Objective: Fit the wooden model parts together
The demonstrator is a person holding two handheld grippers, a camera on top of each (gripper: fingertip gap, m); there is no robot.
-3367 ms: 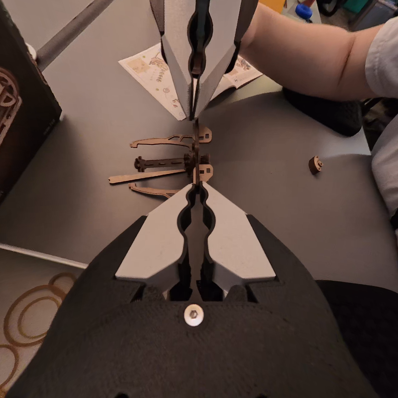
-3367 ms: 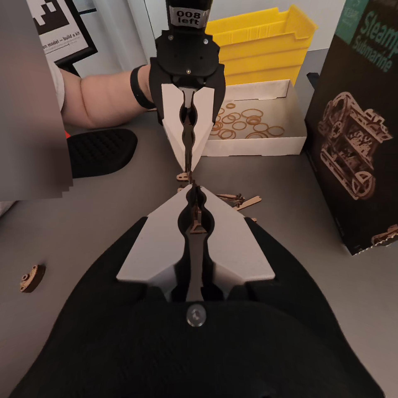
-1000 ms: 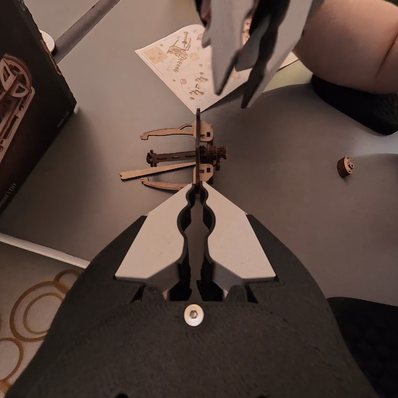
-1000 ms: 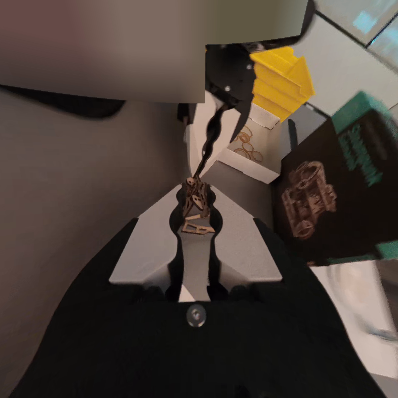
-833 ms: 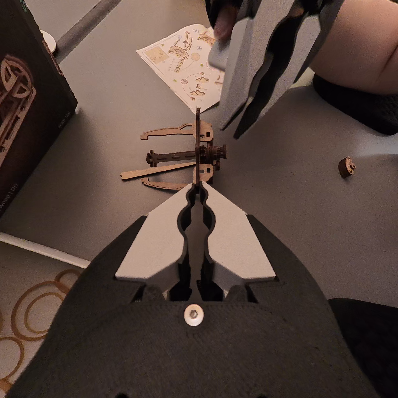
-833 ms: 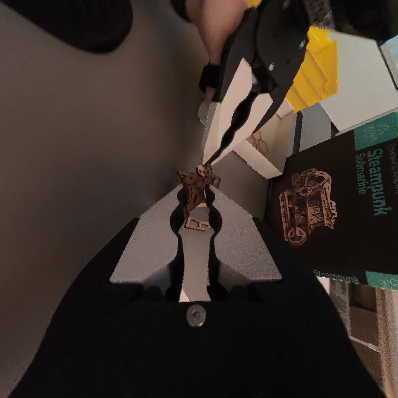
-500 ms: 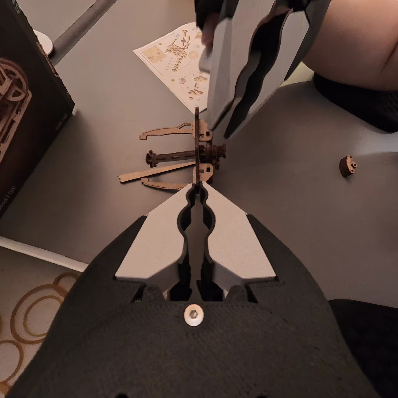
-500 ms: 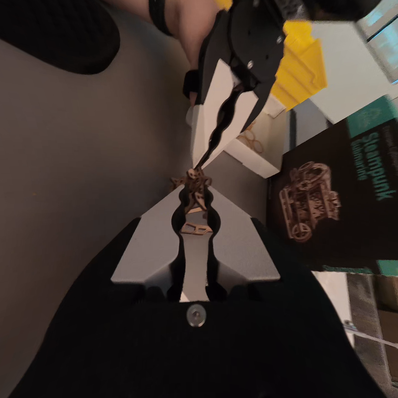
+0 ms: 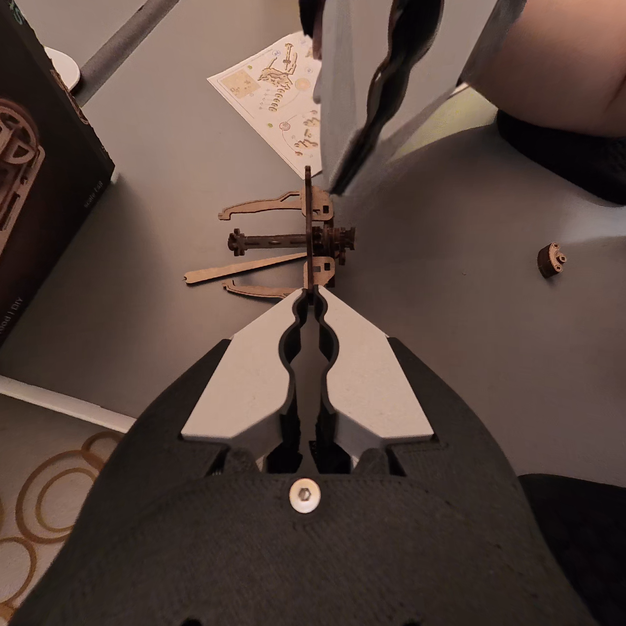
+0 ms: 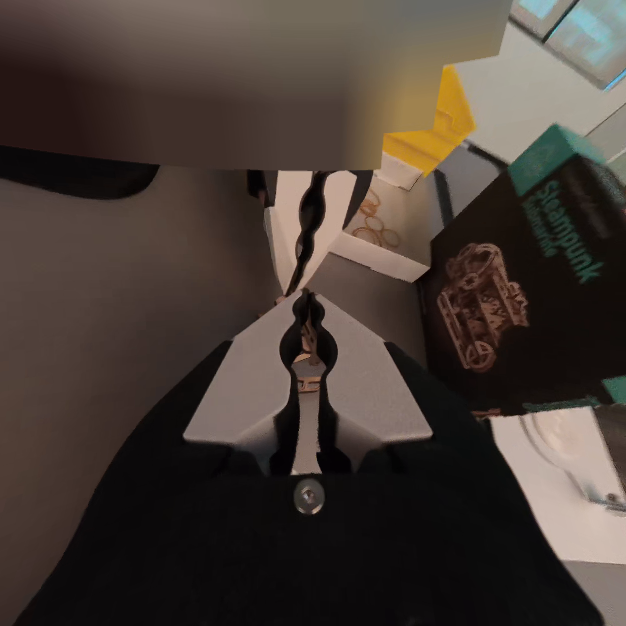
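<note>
A partly built wooden model [image 9: 318, 237] hangs just above the grey table: a thin upright plate seen edge-on, a geared axle [image 9: 271, 241] and flat arms sticking out to the left. My left gripper [image 9: 309, 292] is shut on the plate's near edge. My right gripper [image 9: 335, 189] comes down tilted from above, its tips together at the model's far upper corner. In the right wrist view my right gripper [image 10: 307, 296] pinches a thin dark wooden edge, with more of the model [image 10: 310, 338] showing behind its jaws. The left gripper [image 10: 294, 284] meets it tip to tip.
A small loose wooden part [image 9: 550, 259] lies to the right. An instruction sheet [image 9: 271, 101] lies behind the model. A dark kit box [image 9: 40, 152] stands at the left, also [image 10: 525, 288]. A white tray [image 9: 67, 403] holds rubber bands. A yellow bin [image 10: 440, 135] and a person's arm [image 9: 559, 84] are behind.
The right gripper let go of the plate's top, lifted and turned with its jaws apart, then came back down. Its jaws have now closed at the model's upper corner. The left gripper kept its hold.
</note>
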